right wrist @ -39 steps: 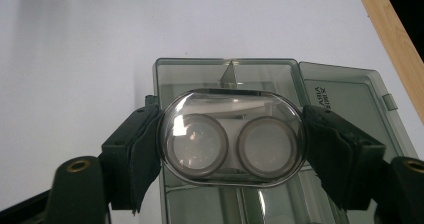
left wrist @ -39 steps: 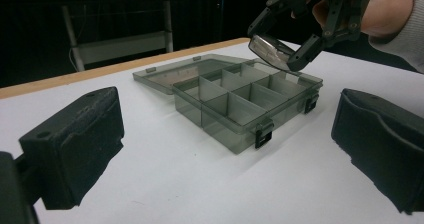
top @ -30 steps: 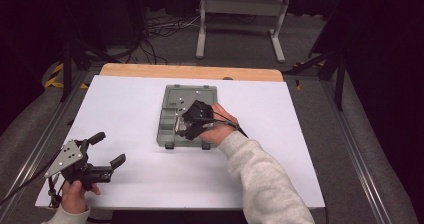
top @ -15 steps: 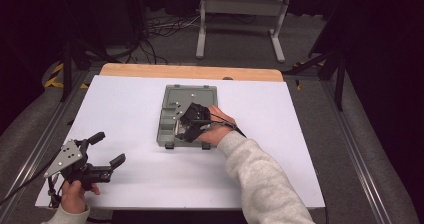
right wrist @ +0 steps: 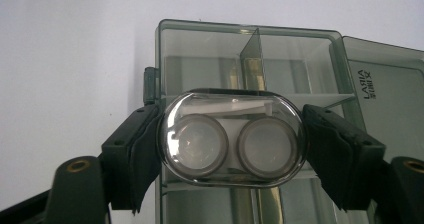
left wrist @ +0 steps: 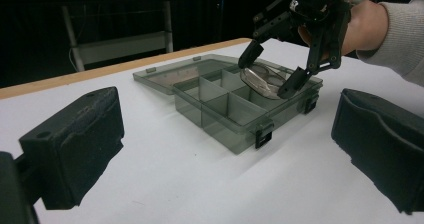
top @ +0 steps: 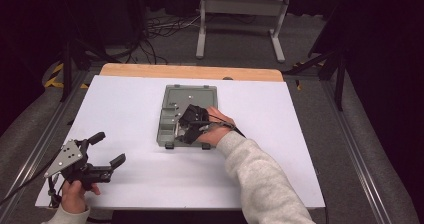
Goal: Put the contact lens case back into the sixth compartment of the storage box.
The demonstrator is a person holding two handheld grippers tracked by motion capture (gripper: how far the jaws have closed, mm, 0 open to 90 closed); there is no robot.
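High view: right gripper (top: 186, 130) is hovering over the grey compartment box (top: 172, 124), hiding its load. Left gripper view: left gripper (left wrist: 220, 149), jaws released, is facing the box. Right gripper view: pads are clamping a clear oval case (right wrist: 232, 137) above the box, its contents blurred.

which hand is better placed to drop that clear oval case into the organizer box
Right. The right gripper is already shut on the case, over the box compartments. The left gripper is open, holding nothing, near the table's front left corner, well away from the box.
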